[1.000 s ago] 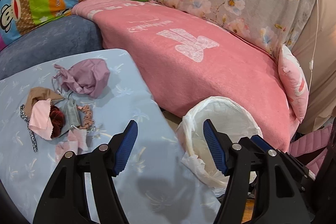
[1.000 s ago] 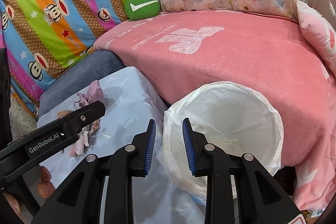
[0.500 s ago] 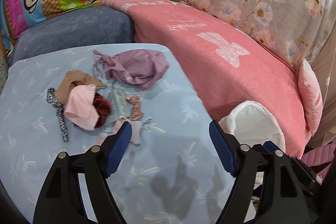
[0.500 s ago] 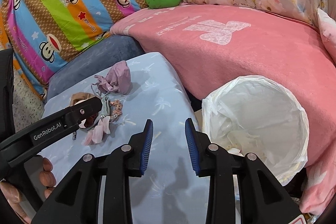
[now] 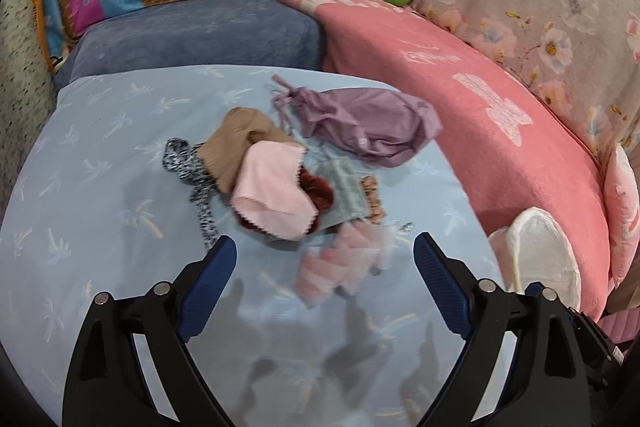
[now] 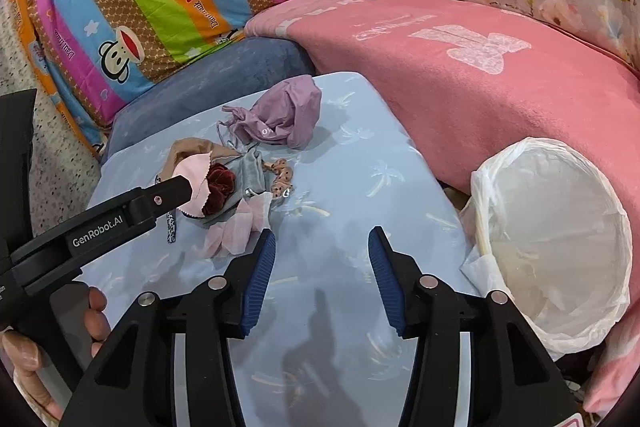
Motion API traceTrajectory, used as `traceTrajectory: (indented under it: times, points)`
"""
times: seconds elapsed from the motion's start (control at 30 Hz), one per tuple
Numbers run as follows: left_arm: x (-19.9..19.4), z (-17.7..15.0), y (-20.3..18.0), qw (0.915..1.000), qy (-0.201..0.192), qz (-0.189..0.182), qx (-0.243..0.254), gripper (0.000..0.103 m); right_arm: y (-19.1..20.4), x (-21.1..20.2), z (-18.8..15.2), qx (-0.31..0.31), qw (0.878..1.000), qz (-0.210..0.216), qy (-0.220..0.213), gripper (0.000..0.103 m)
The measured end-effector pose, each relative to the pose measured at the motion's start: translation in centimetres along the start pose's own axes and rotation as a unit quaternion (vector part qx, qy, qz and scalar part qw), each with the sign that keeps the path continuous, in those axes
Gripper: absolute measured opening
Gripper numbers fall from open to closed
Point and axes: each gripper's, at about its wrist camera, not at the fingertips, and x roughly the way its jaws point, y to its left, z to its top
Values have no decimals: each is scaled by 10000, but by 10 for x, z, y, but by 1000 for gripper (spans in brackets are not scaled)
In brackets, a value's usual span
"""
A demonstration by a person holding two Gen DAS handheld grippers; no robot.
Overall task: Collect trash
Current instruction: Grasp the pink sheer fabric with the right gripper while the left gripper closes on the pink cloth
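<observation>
Both jaws opening and empty, left hand-held gripper (image 5: 324, 259) and right hand-held gripper (image 6: 322, 251) hover near the pink tissue (image 5: 340, 263), the lined bin (image 6: 560, 227) well apart.

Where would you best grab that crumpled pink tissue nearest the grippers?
Probably its raised middle folds. The pink tissue lies flat and loose on the blue cloth, apart from the pile, so the empty, opening left gripper could come from above and pinch across it.

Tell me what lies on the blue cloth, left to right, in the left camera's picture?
Spotted ribbon → tan cloth → pink cloth → grey pouch → purple drawstring bag, then, off the cloth, the white bin bag.
</observation>
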Motion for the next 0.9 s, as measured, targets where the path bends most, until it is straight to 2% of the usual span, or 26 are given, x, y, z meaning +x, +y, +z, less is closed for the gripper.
traceTrajectory:
  times: [0.3, 0.53, 0.6, 0.8, 0.9]
  points:
    - [9, 1, 47, 9992, 103, 136, -367, 86, 31, 35, -5, -150, 9993, 235, 244, 48]
    - [16, 7, 59, 9990, 83, 35, -447, 86, 53, 61, -3, -237, 9984, 359, 380, 48]
    - [20, 10, 58, 9990, 85, -28, -427, 83, 57, 68, -2, -250, 9982, 377, 401, 48]
    - [39, 20, 57, 9982, 231, -281, -478, 64, 60, 85, -1, -192, 9976, 432, 508, 48]
    - [48, 22, 55, 9975, 330, -421, -458, 45, 62, 92, -1, -163, 9972, 465, 556, 48]
